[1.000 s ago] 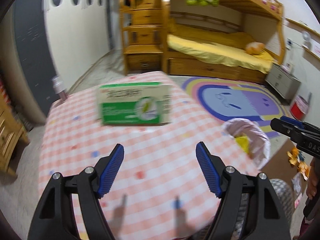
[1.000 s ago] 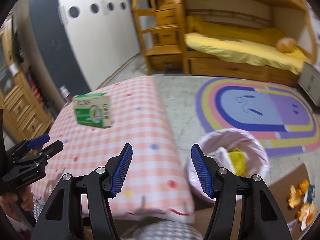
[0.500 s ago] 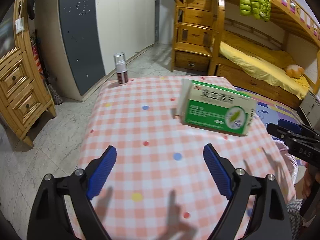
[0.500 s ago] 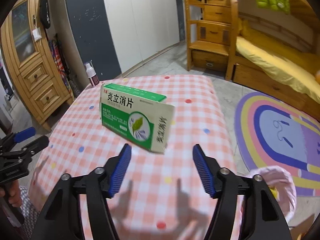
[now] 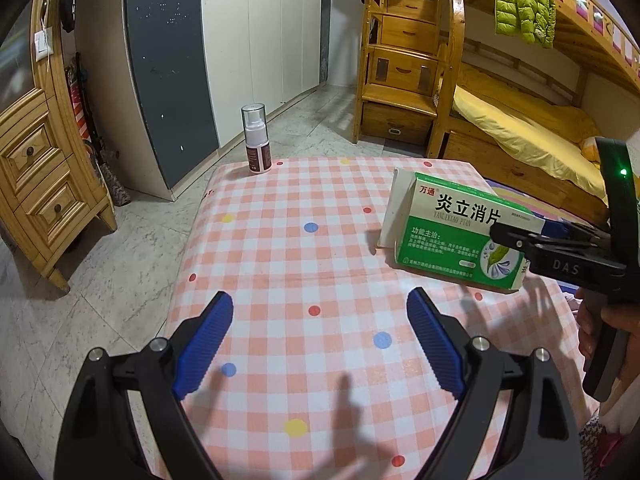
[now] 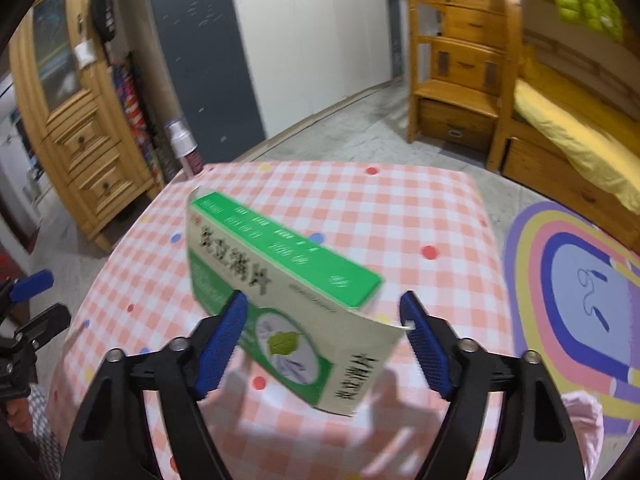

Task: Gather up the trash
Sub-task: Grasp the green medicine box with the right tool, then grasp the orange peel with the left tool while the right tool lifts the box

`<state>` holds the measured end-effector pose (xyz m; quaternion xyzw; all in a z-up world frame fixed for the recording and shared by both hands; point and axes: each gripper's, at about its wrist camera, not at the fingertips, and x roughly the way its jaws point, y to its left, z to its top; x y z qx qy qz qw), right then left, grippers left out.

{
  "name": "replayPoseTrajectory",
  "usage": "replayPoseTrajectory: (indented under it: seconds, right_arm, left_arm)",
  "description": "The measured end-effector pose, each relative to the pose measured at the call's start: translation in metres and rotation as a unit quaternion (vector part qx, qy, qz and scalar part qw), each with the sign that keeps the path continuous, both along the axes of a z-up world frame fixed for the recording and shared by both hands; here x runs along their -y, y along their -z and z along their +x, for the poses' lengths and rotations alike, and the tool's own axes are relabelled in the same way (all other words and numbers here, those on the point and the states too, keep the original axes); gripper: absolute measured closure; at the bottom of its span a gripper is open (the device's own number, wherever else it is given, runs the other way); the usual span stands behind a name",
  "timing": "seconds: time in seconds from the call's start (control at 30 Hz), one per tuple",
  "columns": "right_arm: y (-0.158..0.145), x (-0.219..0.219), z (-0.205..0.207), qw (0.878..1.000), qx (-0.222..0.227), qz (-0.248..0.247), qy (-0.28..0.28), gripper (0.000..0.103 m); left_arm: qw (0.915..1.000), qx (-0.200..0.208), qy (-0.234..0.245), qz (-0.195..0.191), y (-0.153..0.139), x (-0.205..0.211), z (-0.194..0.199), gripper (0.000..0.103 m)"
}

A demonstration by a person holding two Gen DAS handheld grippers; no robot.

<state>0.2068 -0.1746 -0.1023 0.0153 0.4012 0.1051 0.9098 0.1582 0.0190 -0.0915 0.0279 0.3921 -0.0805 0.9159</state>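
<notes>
A green and white medicine box (image 5: 448,232) stands on the pink checked table (image 5: 304,264), right of centre. It also shows in the right wrist view (image 6: 288,280), close and blurred. My right gripper (image 6: 324,336) is open, its blue pads on either side of the box's near end, not closed on it. It also shows in the left wrist view (image 5: 560,256) at the right, against the box. My left gripper (image 5: 320,344) is open and empty above the table's near part. It also shows in the right wrist view (image 6: 28,304) at the far left.
A spray bottle (image 5: 256,140) stands at the table's far left corner. The pink-lined trash bin (image 6: 584,424) sits on the floor right of the table. A wooden dresser (image 5: 36,184) is at the left, a bunk bed (image 5: 500,120) and a rainbow rug (image 6: 576,288) at the right.
My right gripper has moved forward to the box, so its open pads now straddle the box's end. The left view has shifted slightly; the left gripper stays open.
</notes>
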Motion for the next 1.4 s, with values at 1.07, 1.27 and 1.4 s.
replayPoseTrajectory:
  seconds: [1.07,1.27,1.4]
  right_arm:
    - [-0.014,-0.020,-0.139,0.999,0.005,-0.054,-0.001,0.015]
    - [0.018,-0.027,-0.111,0.995,-0.035,-0.093,-0.006,0.014]
    - [0.027,-0.028,-0.104,0.994,-0.056,-0.086,-0.023,0.020]
  left_arm:
    - [0.9998,0.004,0.004,0.017,-0.005,0.004,-0.043,0.017]
    - [0.9999,-0.004,0.004,0.011,0.000,0.004,-0.040,0.017]
    - [0.9999,-0.009,0.008,0.012,0.005,0.005,-0.037,0.017]
